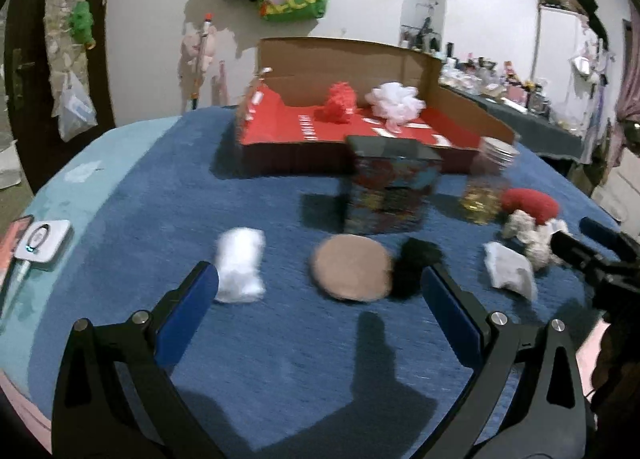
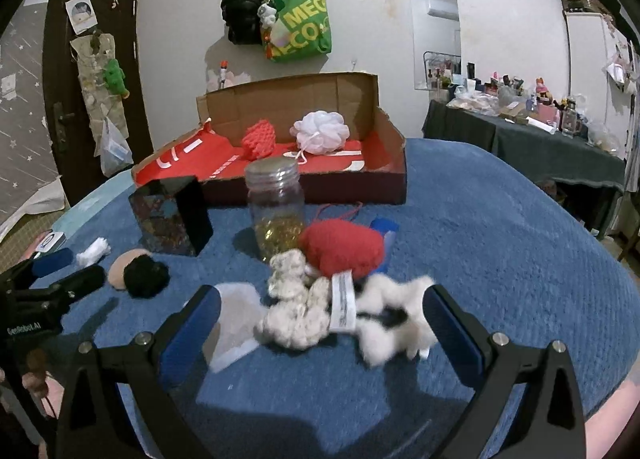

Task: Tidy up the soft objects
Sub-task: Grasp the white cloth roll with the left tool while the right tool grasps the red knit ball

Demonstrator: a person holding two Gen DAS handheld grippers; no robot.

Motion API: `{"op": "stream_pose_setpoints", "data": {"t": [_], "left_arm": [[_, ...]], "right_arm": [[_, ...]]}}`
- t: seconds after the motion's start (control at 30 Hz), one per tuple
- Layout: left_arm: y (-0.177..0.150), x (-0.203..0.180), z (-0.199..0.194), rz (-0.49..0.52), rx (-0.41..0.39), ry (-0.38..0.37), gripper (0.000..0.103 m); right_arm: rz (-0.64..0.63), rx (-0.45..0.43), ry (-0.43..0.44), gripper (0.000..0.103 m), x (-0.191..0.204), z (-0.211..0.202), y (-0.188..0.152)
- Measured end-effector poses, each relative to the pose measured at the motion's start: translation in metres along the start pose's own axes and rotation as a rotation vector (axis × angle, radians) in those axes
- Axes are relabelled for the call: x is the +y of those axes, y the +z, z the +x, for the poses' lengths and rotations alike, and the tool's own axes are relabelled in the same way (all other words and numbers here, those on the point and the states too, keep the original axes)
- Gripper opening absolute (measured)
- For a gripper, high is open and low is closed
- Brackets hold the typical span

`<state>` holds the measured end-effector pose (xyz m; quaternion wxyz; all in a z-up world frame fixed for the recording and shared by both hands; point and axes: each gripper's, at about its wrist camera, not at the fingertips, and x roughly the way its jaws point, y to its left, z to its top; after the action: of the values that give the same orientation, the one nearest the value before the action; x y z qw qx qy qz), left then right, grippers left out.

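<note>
The right claw [image 2: 322, 315] is hanging wide open over a cream plush [image 2: 298, 309] and white fluff [image 2: 394, 313] at lower centre, seemingly lining up a grab. The left claw [image 1: 320, 291], jaws also spread and empty, is facing a tan pad [image 1: 352, 273] and black pom [image 1: 416, 263]. A red sponge [image 2: 260, 137] and white pouf [image 2: 320, 131] are already sitting in the box [image 2: 376, 175] at upper centre, likely the collecting spot. A blue blanket [image 2: 500, 243] is covering the surface; a green bag [image 2: 300, 25] is hanging on the wall.
</note>
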<state>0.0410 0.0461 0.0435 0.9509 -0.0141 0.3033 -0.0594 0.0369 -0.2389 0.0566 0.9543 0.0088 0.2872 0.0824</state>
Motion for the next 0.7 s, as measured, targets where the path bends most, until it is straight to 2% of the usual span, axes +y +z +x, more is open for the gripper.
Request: {"op": "stream_pose_setpoints", "data": {"t": [0.2,0.27,0.33,0.37,0.4,0.43,0.47,0.53,0.6,0.7], "left_arm": [[0.015,0.031,0.010,-0.021,0.040,0.050,0.102],[0.017,0.037,0.013,-0.018,0.049,0.062,0.095],[0.020,0.043,0.019,-0.011,0.060,0.080,0.079],[0.021,0.047,0.022,-0.008,0.074,0.085,0.075],[0.021,0.049,0.026,-0.006,0.086,0.083,0.062],[0.022,0.052,0.030,-0.009,0.104,0.074,0.044],[0.022,0.054,0.034,-0.013,0.117,0.065,0.037],[0.019,0.058,0.045,-0.031,0.165,0.029,0.027],[0.017,0.059,0.047,-0.036,0.174,0.026,0.021],[0.018,0.057,0.040,-0.027,0.147,0.019,0.019]], "right_arm": [[-0.008,0.034,0.006,0.103,-0.007,0.020,0.021],[-0.020,0.049,-0.006,0.098,-0.008,0.028,0.027],[-0.024,0.063,-0.012,0.092,-0.009,0.035,0.031],[-0.026,0.082,-0.012,0.087,-0.010,0.040,0.033],[-0.027,0.091,-0.013,0.083,-0.011,0.044,0.034],[-0.028,0.102,-0.016,0.072,-0.012,0.047,0.034],[-0.030,0.114,-0.016,0.060,-0.013,0.051,0.035],[-0.026,0.142,0.011,0.047,-0.015,0.056,0.034],[-0.024,0.129,0.020,0.046,-0.017,0.053,0.034],[-0.036,0.083,0.010,0.044,-0.015,0.039,0.033]]}}
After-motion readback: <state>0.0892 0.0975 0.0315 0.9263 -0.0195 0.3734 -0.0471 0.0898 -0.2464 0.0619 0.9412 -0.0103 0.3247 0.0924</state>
